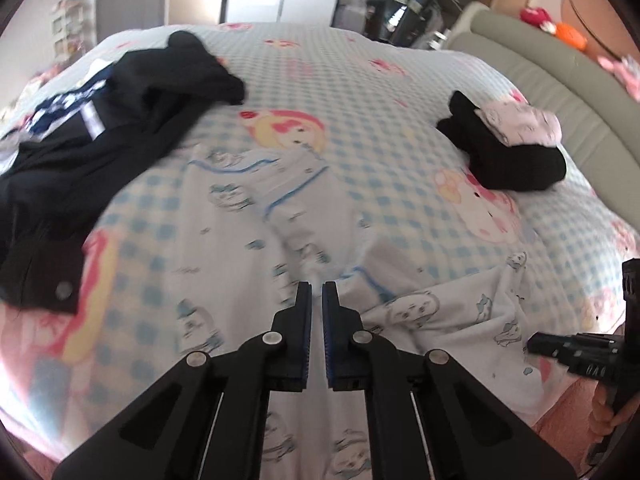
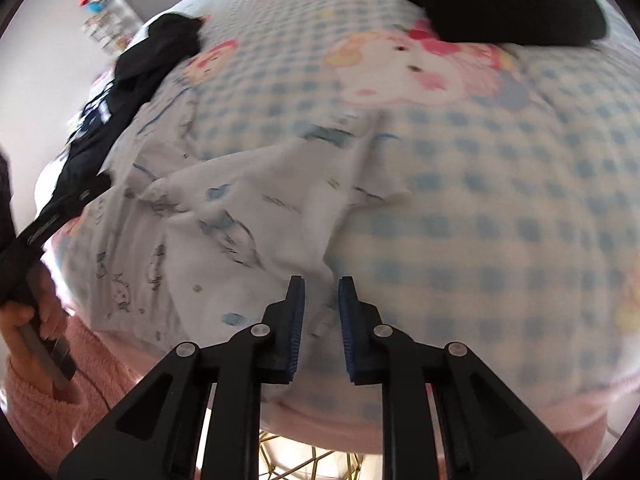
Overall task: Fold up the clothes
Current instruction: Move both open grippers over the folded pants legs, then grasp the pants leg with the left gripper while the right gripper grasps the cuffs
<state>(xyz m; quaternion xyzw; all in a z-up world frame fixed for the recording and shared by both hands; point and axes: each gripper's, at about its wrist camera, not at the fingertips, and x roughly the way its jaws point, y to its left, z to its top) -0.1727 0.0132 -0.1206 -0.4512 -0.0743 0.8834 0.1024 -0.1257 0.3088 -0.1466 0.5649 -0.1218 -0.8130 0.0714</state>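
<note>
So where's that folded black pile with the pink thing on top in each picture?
Left wrist view: black pile, right of centre, beside the grey headboard.
Right wrist view: black pile, top right, cut by the edge.
Shared landmark: the cat print just below it.

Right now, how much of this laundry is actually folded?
Done: a folded black and pink stack sits near the headboard. In hand: the white printed garment is spread on the bed, left gripper closed at its edge, right gripper over its corner. Left: the black jacket, still crumpled.
</note>
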